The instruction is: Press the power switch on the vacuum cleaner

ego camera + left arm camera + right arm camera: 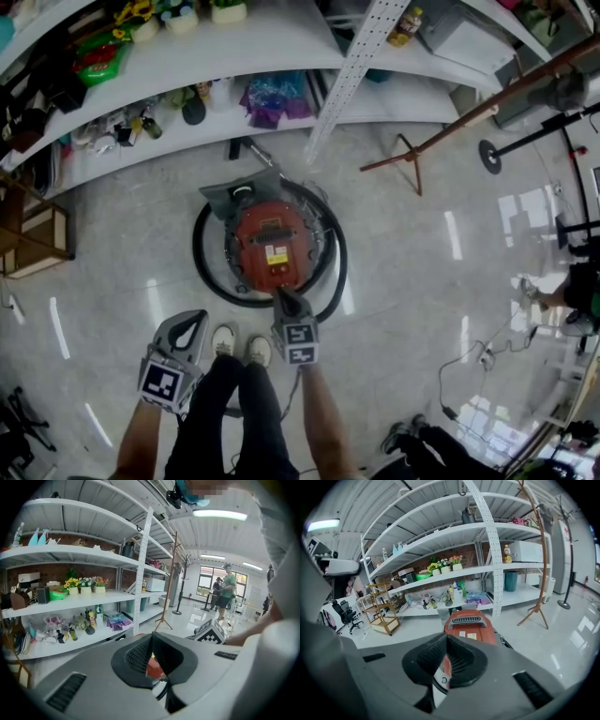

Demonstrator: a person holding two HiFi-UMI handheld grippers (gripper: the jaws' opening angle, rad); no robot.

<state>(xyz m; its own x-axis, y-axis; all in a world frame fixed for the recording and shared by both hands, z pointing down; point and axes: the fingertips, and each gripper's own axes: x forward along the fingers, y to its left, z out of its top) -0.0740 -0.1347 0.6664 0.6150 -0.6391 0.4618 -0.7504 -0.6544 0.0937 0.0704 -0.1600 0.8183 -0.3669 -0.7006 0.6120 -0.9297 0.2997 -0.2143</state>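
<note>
The red vacuum cleaner point(274, 246) sits on the floor in front of the white shelves, with its black hose point(202, 267) coiled around it. My right gripper point(284, 294) is shut and empty, and its tip is at the cleaner's near end. In the right gripper view the red body point(471, 625) and its grey handle lie just beyond the closed jaws point(447, 639). I cannot make out the switch itself. My left gripper point(187, 330) hangs shut and empty to the left, clear of the hose. In the left gripper view a bit of the red vacuum cleaner point(154, 667) shows below its closed jaws point(152, 637).
Long white shelves point(281, 42) with flowers and bottles run along the back. A wooden coat stand point(412, 155) leans at the right and a small wooden rack point(37, 239) stands at the left. My white shoes point(239, 345) are just behind the vacuum. Cables point(469, 361) lie at the right.
</note>
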